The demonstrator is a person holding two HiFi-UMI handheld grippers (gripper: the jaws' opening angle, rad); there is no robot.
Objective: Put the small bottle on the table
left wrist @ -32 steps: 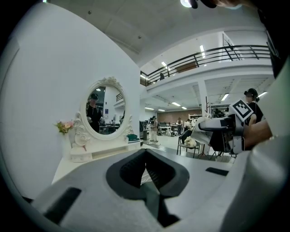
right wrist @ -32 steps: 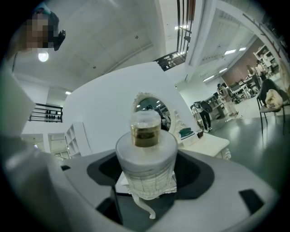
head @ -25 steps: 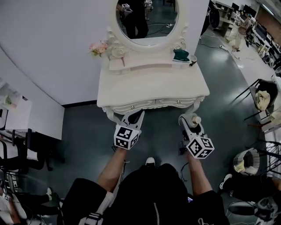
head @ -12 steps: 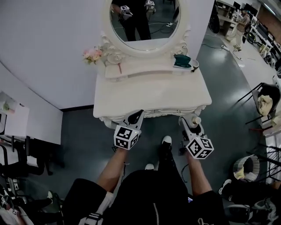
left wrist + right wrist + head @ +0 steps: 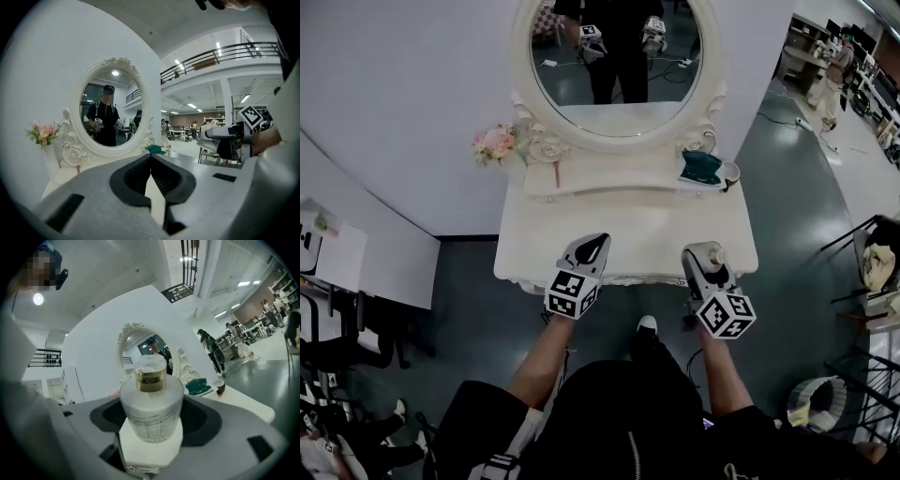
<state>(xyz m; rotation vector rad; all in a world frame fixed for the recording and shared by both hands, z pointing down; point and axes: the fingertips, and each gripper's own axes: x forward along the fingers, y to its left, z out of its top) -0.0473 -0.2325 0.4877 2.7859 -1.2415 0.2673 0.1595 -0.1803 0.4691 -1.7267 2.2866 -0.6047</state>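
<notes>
A small frosted white bottle with a gold collar and clear cap sits between the jaws of my right gripper, which is shut on it. In the head view the bottle hangs over the front right part of the white dressing table. My left gripper is over the table's front edge, left of centre; its jaws are closed together with nothing between them. In the left gripper view the left gripper points toward the oval mirror.
At the table's back stand an oval mirror, a pink flower bunch on the left, and a teal object with a small cup on the right. Dark floor surrounds the table. A white cabinet stands at left.
The person has stepped toward the table. Both grippers, earlier in front of the table's edge over the floor, now hang over the tabletop's front part. The bottle stays in the right gripper.
</notes>
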